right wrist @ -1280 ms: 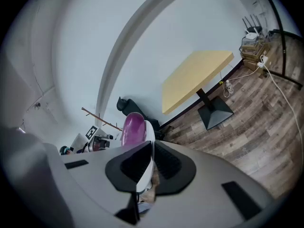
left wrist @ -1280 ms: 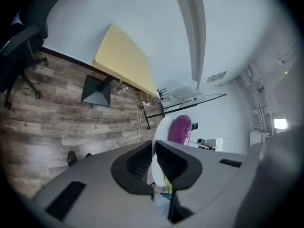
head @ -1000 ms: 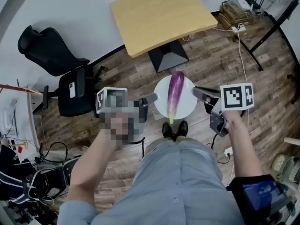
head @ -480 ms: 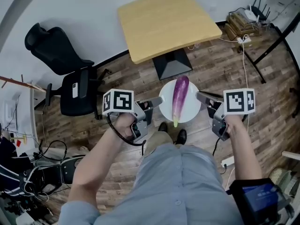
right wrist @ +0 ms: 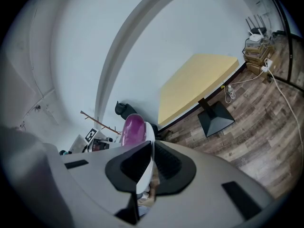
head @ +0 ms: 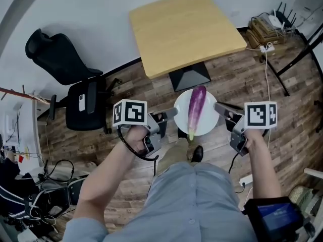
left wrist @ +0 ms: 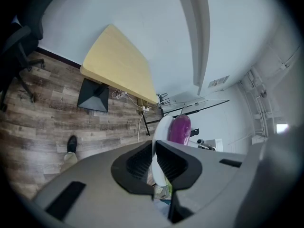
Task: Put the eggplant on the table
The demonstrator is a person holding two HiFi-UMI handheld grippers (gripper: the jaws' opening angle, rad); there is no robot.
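Observation:
A purple eggplant [head: 196, 106] with a green stem lies on a round white plate [head: 209, 121], carried above the wooden floor. My left gripper [head: 174, 113] is shut on the plate's left rim, and my right gripper [head: 217, 106] is shut on its right rim. In the left gripper view the plate [left wrist: 159, 129] stands edge-on between the pads with the eggplant [left wrist: 179, 127] behind it. The right gripper view shows the plate [right wrist: 147, 133] and the eggplant [right wrist: 133, 126] the same way. The yellow table [head: 186, 26] stands just beyond the plate, bare.
The table's black base [head: 191, 77] sits on the floor in front of the plate. A black office chair [head: 70, 79] is at the left by the wall. Cables and boxes [head: 267, 26] lie at the right. My shoe [head: 197, 153] shows under the plate.
Both grippers and the plate with the eggplant have moved forward together toward the yellow table. The grips on the plate's rims are unchanged.

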